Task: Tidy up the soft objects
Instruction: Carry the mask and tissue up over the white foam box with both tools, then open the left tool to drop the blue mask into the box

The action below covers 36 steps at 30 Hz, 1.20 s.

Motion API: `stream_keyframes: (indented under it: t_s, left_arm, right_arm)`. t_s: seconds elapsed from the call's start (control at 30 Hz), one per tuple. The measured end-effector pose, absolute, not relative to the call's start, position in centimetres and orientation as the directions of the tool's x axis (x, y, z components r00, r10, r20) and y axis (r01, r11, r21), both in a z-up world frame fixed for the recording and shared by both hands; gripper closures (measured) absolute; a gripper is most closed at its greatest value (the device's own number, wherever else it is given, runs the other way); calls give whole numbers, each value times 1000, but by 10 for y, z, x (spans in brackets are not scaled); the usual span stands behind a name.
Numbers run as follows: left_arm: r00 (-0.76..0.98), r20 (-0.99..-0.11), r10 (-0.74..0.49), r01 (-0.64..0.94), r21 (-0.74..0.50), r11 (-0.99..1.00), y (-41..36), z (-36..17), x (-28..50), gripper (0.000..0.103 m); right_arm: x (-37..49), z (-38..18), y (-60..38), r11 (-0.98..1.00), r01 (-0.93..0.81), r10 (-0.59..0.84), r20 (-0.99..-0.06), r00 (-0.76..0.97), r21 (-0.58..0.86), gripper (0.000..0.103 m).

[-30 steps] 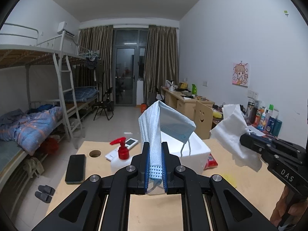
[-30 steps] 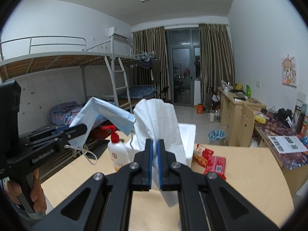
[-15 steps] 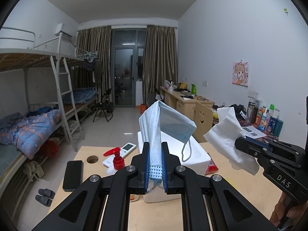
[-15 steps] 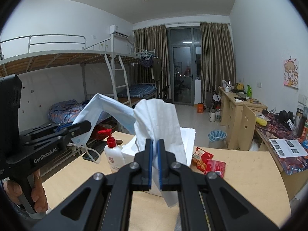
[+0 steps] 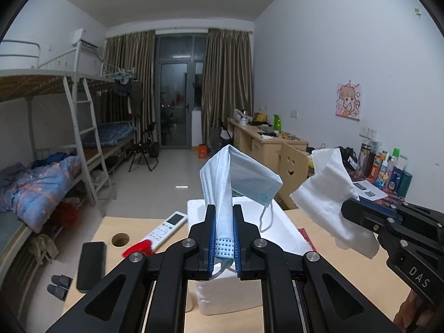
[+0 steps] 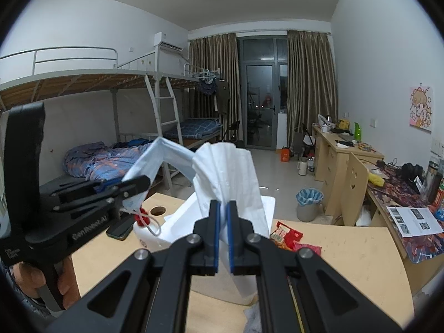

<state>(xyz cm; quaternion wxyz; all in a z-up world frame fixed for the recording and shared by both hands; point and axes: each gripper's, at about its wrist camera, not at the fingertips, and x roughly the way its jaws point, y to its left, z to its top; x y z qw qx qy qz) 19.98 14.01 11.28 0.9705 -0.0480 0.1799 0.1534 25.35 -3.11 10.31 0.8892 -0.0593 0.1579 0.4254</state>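
My left gripper [image 5: 224,216] is shut on a folded blue face mask [image 5: 238,177], held up above a white foam box [image 5: 280,233] on the wooden table [image 5: 338,272]. The mask's ear loop hangs over the box. My right gripper [image 6: 223,213] is shut on a white tissue [image 6: 230,172], also held above the foam box [image 6: 177,227]. In the left wrist view the right gripper [image 5: 347,211] and tissue [image 5: 327,188] are at the right. In the right wrist view the left gripper [image 6: 144,181] and mask [image 6: 155,158] are at the left.
On the table: a red-pump bottle [image 5: 138,249], a white remote [image 5: 166,229], a black phone [image 5: 90,265], a cable hole [image 5: 120,239] and red snack packets [image 6: 285,234]. Bunk beds [image 5: 41,166] stand at the left, desks [image 6: 347,161] and a bin [image 6: 309,202] at the right.
Both grippers have risen and moved forward over the foam box, still holding the mask and tissue. The table items now sit lower in both views.
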Motion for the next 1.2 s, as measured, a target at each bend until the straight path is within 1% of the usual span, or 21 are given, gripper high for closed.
stream_keyframes:
  t_s: [0.27, 0.47, 0.57, 0.73, 0.9, 1.2]
  left_arm:
    - [882, -405, 241, -280, -39, 959, 148, 104, 236, 92]
    - [877, -415, 241, -278, -30, 960, 151, 102, 258, 92]
    - [875, -417, 246, -287, -39, 957, 156, 100, 266, 92]
    - [857, -454, 244, -301, -57, 952, 167, 87, 279, 92]
    - [834, -499, 233, -306, -67, 950, 177, 72, 293, 92]
    - [811, -533, 240, -305, -35, 952, 179, 56, 305, 92]
  right_arm:
    - [276, 98, -21, 647, -762, 722, -350, 597, 36, 96]
    - [294, 96, -11, 654, -754, 711, -380, 591, 52, 96]
    - [297, 99, -7, 654, -756, 710, -378, 594, 40, 96]
    - [300, 95, -1, 649, -760, 715, -375, 590, 41, 96]
    - [310, 83, 3, 643, -763, 716, -404, 569, 66, 96]
    - [311, 79, 4, 643, -762, 715, -414, 563, 76, 96]
